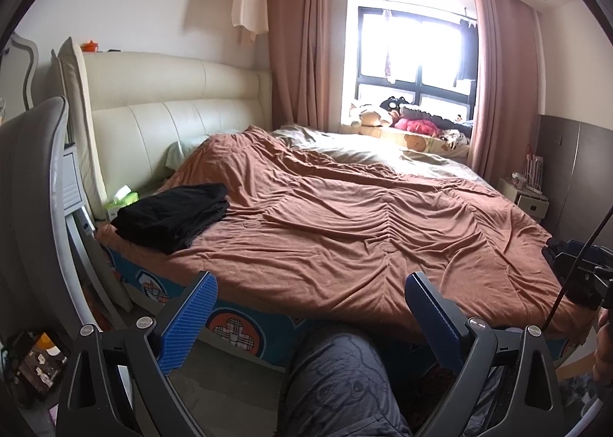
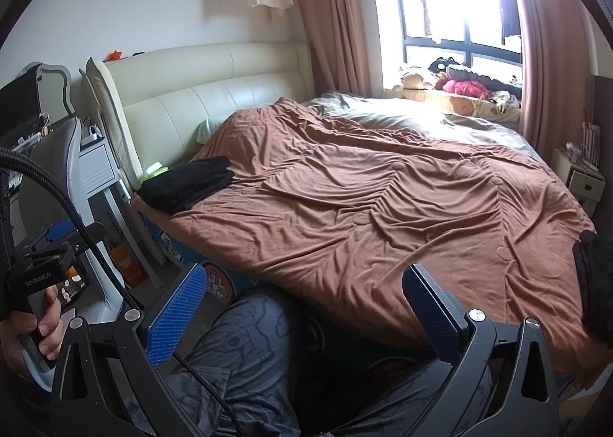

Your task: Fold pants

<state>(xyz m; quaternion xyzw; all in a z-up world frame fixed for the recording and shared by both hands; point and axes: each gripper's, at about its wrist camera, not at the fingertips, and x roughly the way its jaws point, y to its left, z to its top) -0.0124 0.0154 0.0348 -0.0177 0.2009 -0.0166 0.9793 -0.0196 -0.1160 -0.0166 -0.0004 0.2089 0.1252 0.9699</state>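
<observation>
Bedroom scene, with a big bed taking up most of it. Closest in, the person's knee in grey printed trousers sits right at the bed's near edge. Both tongs hover just above it, off the bedding. The left gripper has its blue-padded fingers spread wide apart with nothing between them. Same deal with the right gripper, also splayed open and empty. From the right wrist view you can see a hand wrapped around the left tool's handle, cable trailing off it.

Next out is the rumpled brown duvet, covering nearly the whole mattress. The pants, black, lie in a folded stack on the duvet's left side near the headboard end, well apart from both grippers. Just behind them is a green tissue box.

Further back there's the cream padded headboard, then pink curtains framing a bright window with stuffed toys piled on the ledge.
</observation>
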